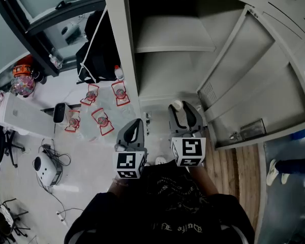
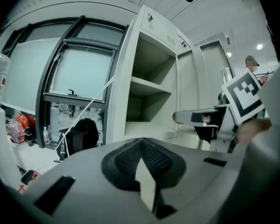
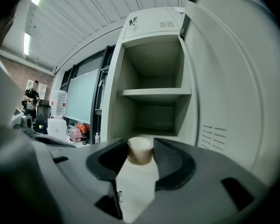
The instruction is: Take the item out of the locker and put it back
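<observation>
right gripper view: right tongs (image 3: 141,146) seemingly grasp beige cup (image 3: 140,155); left tongs (image 2: 142,143) clenched.

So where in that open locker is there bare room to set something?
Both compartments of the grey metal locker look bare, above and below its middle shelf. The pale floor beside it is crowded with red-edged items.

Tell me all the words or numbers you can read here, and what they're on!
Nothing reads clearly.
Print on the black shirt: too blurred to read.
Small dark mark atop the locker: too small to tell.
Marker cubes: square patterns only, no words.
</observation>
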The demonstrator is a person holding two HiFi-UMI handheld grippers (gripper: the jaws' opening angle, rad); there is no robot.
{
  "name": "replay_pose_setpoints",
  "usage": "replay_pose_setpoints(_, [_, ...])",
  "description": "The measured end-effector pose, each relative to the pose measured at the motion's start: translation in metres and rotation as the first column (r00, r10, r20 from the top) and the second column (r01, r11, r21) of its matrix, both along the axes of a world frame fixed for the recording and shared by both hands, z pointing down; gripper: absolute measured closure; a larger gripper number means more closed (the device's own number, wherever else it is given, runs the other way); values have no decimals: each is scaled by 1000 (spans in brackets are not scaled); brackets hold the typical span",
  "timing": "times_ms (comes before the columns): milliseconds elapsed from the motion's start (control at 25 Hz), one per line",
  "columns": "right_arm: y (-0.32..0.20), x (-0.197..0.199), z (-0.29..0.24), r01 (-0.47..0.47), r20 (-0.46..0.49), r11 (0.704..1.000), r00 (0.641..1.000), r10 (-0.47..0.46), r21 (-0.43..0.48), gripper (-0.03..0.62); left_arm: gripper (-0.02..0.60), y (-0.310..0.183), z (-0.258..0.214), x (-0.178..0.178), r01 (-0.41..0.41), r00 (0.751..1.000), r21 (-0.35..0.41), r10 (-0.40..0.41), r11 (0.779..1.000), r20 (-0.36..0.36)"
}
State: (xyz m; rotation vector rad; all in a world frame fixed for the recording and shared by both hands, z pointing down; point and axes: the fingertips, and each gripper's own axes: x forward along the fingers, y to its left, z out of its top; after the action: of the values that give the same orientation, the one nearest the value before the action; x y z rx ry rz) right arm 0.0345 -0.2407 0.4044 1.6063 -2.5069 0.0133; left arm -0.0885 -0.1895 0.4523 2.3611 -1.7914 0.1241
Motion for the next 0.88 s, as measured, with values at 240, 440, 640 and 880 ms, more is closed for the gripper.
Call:
replay_pose_setpoints(240, [-31,-15,-12,33,-35,999,999,-32,38,419,575,1,2,-8,26,1000,-11,-26,1000,-7])
replay_pose_setpoints(440, [-59,-31,-13,68,-41,998,997,-67,10,419,575,6,10,-17,59,998,-39,-59,998,0])
replay_pose_setpoints(640, [-83,-49,-5,104,-87,994,991,-106,-23,419,575,9,18,-28,102,995,-63,-102,993,2])
replay_pose_setpoints(880, [-111,-64,11,135,-149,981,977,-155,-137,419,575,13,21,-34,120,993,-73,-119,990,7])
